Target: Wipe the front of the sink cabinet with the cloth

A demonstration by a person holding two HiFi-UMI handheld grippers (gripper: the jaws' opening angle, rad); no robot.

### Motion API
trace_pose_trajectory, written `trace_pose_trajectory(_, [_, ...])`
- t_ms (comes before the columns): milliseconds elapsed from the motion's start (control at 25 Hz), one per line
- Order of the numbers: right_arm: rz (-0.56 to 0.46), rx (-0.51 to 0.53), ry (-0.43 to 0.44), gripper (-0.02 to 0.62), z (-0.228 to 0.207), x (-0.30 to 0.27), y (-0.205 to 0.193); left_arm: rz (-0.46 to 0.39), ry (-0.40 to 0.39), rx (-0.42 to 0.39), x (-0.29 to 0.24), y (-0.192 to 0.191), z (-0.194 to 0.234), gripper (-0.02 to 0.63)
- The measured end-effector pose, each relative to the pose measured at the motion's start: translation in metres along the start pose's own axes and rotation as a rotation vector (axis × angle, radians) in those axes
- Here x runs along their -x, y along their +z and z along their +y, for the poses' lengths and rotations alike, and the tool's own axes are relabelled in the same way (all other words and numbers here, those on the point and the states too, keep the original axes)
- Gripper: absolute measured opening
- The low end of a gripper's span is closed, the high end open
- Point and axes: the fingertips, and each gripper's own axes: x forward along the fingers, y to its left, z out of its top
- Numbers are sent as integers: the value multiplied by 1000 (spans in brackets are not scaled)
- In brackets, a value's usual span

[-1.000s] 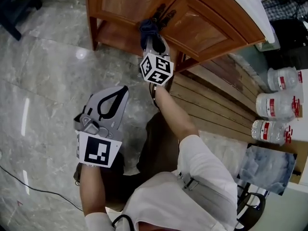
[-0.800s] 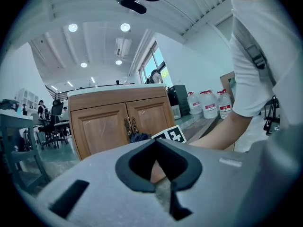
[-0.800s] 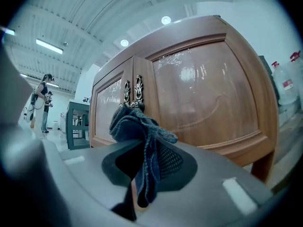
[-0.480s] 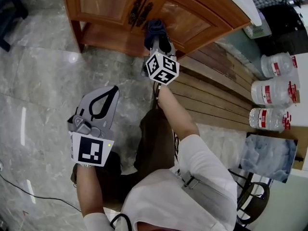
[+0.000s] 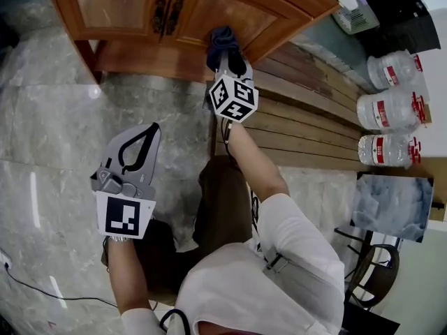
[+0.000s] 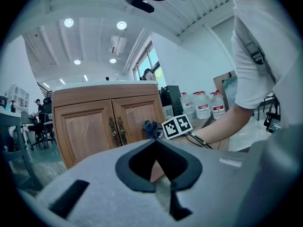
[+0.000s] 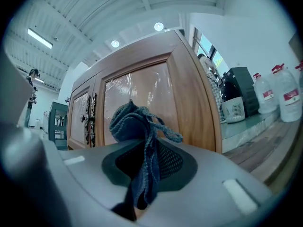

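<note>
**Wiping tip: work the door in long overlapping passes**

So the right gripper [image 5: 226,54] has its fingers clamped on the bunched dark blue knitted cloth [image 7: 135,122], which looks pressed to the right door of the brown wooden sink cabinet [image 5: 234,9]. I'd keep light steady pressure and steer around the dark metal door handles [image 5: 166,12]. The left gripper [image 5: 140,145] hangs well back, fingers together on nothing

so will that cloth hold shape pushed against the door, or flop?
Likely floppy: the cloth bunches and droops through the right gripper. Probably light, being thin knit with a loose strand. Should deform against the door, not slide rigidly.
</note>
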Motion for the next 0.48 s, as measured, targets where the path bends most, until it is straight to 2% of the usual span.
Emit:
trace_pose_trajectory(280, [-2,8,-63,73,-40,13,4,-32,-46,-13,-17,8,-13,2])
trace_pose_trajectory(480, [2,22,-79,74,-60,22,6,-55,-60,9,-26,11,-15,2])
